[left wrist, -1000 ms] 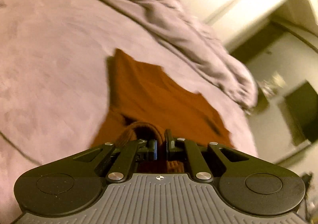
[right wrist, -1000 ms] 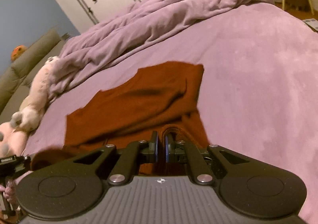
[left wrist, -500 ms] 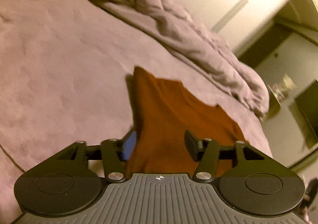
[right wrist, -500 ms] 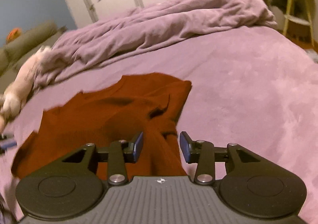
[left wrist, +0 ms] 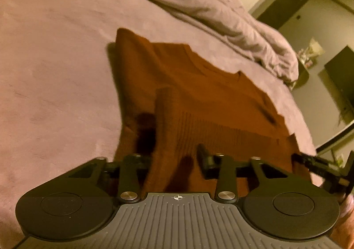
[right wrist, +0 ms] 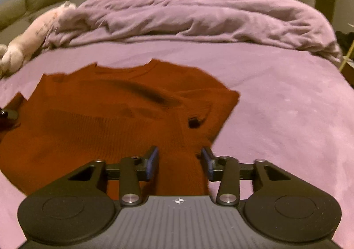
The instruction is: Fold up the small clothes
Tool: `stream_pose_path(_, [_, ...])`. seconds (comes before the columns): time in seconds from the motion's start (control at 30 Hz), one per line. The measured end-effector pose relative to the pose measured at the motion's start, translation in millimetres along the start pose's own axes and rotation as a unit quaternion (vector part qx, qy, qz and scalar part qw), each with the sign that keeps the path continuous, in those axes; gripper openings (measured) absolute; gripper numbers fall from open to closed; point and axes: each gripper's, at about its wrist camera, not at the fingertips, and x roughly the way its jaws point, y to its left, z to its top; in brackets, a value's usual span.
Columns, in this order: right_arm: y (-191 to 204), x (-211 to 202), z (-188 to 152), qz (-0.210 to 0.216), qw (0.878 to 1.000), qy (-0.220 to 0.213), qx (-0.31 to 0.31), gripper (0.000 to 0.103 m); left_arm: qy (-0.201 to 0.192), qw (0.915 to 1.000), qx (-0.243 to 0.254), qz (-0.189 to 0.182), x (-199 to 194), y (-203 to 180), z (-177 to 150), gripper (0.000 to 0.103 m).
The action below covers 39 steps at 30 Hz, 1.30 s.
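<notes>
Bed [right wrist: 287, 116], covered in mauve fabric, with a rumpled duvet [right wrist: 199, 17] heaped along the far side. Rust-brown knitted sweater [right wrist: 99, 116], laid flat mid-bed. Left gripper [left wrist: 176, 160]: fingers closing, a raised sweater fold seen between them, not yet pinched. Right gripper [right wrist: 179, 162]: fingers closing, sweater hem between them, unpressed. Soft toy [right wrist: 28, 37], lodged beside the duvet.

A: Where is there open room?
B: Bare purple bedspread [right wrist: 287, 116] fills the right half of the right wrist view, clear to the edge.
A: And blocked?
B: The bunched duvet [right wrist: 199, 19] spans the top; a plush toy [right wrist: 26, 43] lies upper left; the rust sweater [right wrist: 110, 120] covers centre-left.
</notes>
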Motion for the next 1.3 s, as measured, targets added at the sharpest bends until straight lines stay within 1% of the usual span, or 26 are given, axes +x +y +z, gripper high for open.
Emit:
stream_pose_path(0.03, [1, 3, 0, 0.003, 1.000, 0.004, -0.003, 0.024, 0.002, 0.9999, 0.008, 0.007, 2, -1, -1, 0.020])
stream_pose_path(0.07, [2, 6, 0, 0.001, 1.000, 0.006, -0.008, 0.014, 0.003, 0.9998, 0.012, 0.015, 4, -2, -2, 0.010])
stream_pose_path(0.13, [2, 9, -1, 0.005, 1.000, 0.009, -0.010, 0.008, 0.000, 0.9998, 0.003, 0.018, 4, -1, -4, 0.009])
stream_pose_path(0.17, [3, 8, -1, 0.006, 1.000, 0.008, -0.010, 0.007, 0.000, 0.9998, -0.003, 0.020, 2, 0, -4, 0.007])
stream_pose_path(0.27, [10, -4, -1, -0.004, 1.000, -0.004, -0.026, 0.006, -0.015, 0.9996, -0.008, 0.023, -11, -3, -4, 0.006])
stream_pose_path(0.4, [20, -33, 8, -0.003, 0.999, -0.045, -0.029, 0.006, -0.053, 0.9984, -0.011, 0.016, -40, -17, 5, 0.006])
stream_pose_path(0.47, [24, -45, 19, -0.001, 0.997, -0.066, -0.032, 0.006, -0.076, 0.9970, -0.004, 0.009, -55, -27, 16, 0.006])
stream_pose_path(0.57, [28, -60, 42, -0.004, 0.994, -0.108, -0.032, 0.006, -0.109, 0.9939, 0.017, 0.000, -70, -41, 42, 0.006])
stream_pose_path(0.63, [28, -60, 60, -0.022, 0.991, -0.131, -0.031, 0.006, -0.138, 0.9898, 0.036, 0.009, -73, -48, 64, 0.006])
stream_pose_path(0.7, [25, -51, 78, -0.042, 0.989, -0.140, -0.024, 0.006, -0.153, 0.9865, 0.050, 0.030, -62, -51, 83, 0.006])
stream_pose_path(0.77, [19, -33, 91, -0.057, 0.989, -0.137, -0.011, 0.006, -0.147, 0.9869, 0.046, 0.048, -41, -49, 94, 0.006])
stream_pose_path(0.83, [13, -10, 97, -0.065, 0.991, -0.119, 0.003, 0.006, -0.121, 0.9901, 0.024, 0.067, -10, -38, 99, 0.006])
stream_pose_path(0.93, [4, 29, 93, -0.067, 0.995, -0.073, 0.023, 0.006, -0.074, 0.9923, 0.008, 0.099, 30, -22, 91, 0.006])
stream_pose_path(1.0, [0, 54, 87, -0.071, 0.997, -0.033, 0.021, 0.006, -0.047, 0.9924, 0.010, 0.113, 45, -16, 83, 0.006])
stream_pose_path(1.03, [-1, 62, 84, -0.075, 0.997, -0.024, 0.017, 0.006, -0.045, 0.9922, 0.015, 0.116, 47, -15, 80, 0.006])
stream_pose_path(1.1, [-5, 73, 83, -0.076, 0.997, -0.011, 0.014, 0.006, -0.063, 0.9912, 0.033, 0.112, 40, -18, 83, 0.006])
stream_pose_path(1.13, [-4, 72, 84, -0.078, 0.997, -0.018, 0.014, 0.006, -0.080, 0.9895, 0.040, 0.113, 34, -22, 88, 0.006])
stream_pose_path(1.2, [-2, 66, 94, -0.087, 0.995, -0.052, 0.004, 0.006, -0.108, 0.9876, 0.046, 0.103, 22, -30, 103, 0.006])
stream_pose_path(1.23, [-1, 64, 100, -0.095, 0.993, -0.066, 0.002, 0.006, -0.124, 0.9852, 0.054, 0.106, 19, -36, 113, 0.006])
stream_pose_path(1.3, [0, 65, 115, -0.108, 0.990, -0.089, 0.002, 0.006, -0.156, 0.9772, 0.074, 0.123, 18, -49, 127, 0.006])
